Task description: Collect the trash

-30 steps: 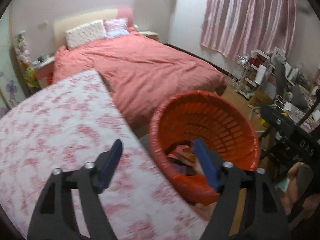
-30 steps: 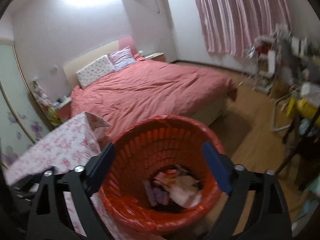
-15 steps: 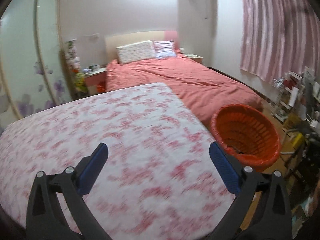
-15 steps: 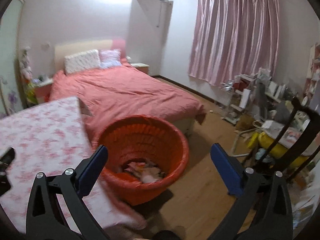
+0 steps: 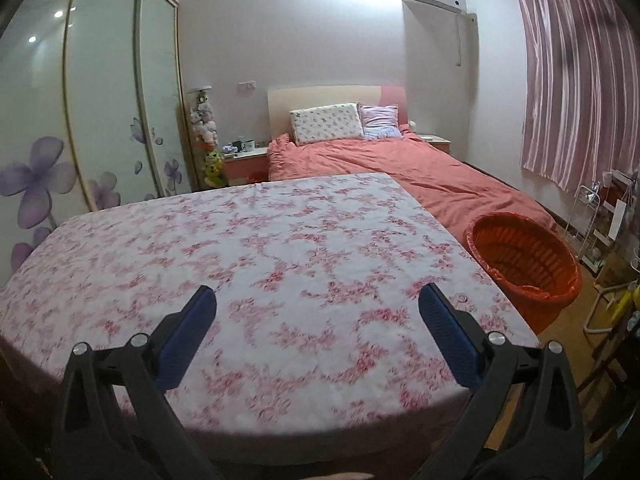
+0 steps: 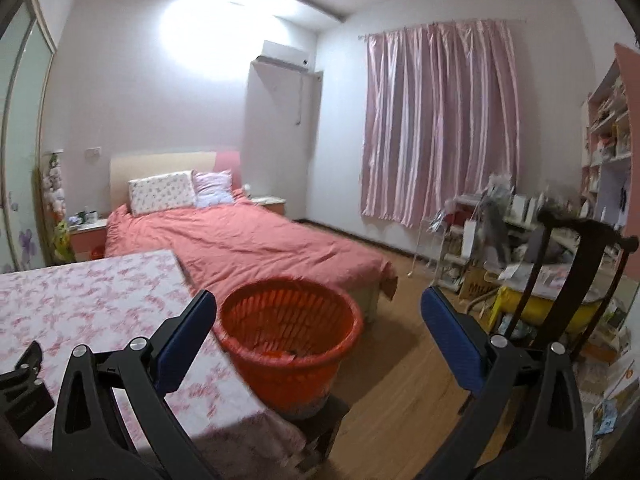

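Note:
An orange plastic basket point(image 6: 288, 332) lined with an orange bag stands on a dark stool by the table's right edge; a little trash shows at its bottom. It also shows in the left wrist view point(image 5: 524, 264). My left gripper point(image 5: 316, 328) is open and empty above the floral tablecloth point(image 5: 256, 256). My right gripper point(image 6: 318, 332) is open and empty, held back from the basket, above the table's corner and the floor. No loose trash shows on the table.
A bed with a coral cover point(image 6: 256, 244) lies behind the table. A dark wooden chair point(image 6: 576, 272) and cluttered shelves point(image 6: 480, 240) stand at the right. A wardrobe with flower doors point(image 5: 80, 128) lines the left wall. Wooden floor point(image 6: 408, 360) lies right of the basket.
Both grippers have pulled up and back from the basket. The left one opened wider and swung left over the table. The basket now looks smaller and farther away in both views.

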### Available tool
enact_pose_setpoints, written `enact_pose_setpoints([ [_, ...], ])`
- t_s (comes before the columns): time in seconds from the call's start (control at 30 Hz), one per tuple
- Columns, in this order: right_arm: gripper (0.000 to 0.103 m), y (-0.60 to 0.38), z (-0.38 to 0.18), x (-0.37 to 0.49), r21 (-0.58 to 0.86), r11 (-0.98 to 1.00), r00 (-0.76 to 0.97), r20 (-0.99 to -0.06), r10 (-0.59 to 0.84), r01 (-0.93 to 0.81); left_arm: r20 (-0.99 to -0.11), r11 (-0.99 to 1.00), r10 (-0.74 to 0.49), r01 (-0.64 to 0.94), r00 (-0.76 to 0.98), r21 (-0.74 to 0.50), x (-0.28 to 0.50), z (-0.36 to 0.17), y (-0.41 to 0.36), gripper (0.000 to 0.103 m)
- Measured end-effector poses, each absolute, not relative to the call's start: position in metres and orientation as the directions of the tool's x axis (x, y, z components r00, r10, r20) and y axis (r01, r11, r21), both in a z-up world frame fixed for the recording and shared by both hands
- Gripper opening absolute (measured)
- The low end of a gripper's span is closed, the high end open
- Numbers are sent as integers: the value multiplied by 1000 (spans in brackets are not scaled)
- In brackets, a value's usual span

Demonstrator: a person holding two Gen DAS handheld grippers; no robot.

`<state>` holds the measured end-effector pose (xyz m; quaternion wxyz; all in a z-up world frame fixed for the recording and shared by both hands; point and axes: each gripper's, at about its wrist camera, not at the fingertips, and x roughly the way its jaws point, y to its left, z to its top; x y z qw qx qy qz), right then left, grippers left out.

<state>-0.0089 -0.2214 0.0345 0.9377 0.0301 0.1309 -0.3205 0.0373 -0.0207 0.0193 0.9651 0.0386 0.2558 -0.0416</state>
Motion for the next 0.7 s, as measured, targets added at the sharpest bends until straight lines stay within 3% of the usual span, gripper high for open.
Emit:
enact_pose_setpoints([
  [0.3,101,-207,11,-15,6,851,784,-392,-482,526,-493,994,-94,112,865,7,10,15,-5,99],
  [0.7,101,-189,4,-17,8,856,771,-437,-462,517,-521,995,-103,87,847,-55,3,12,9,99],
])
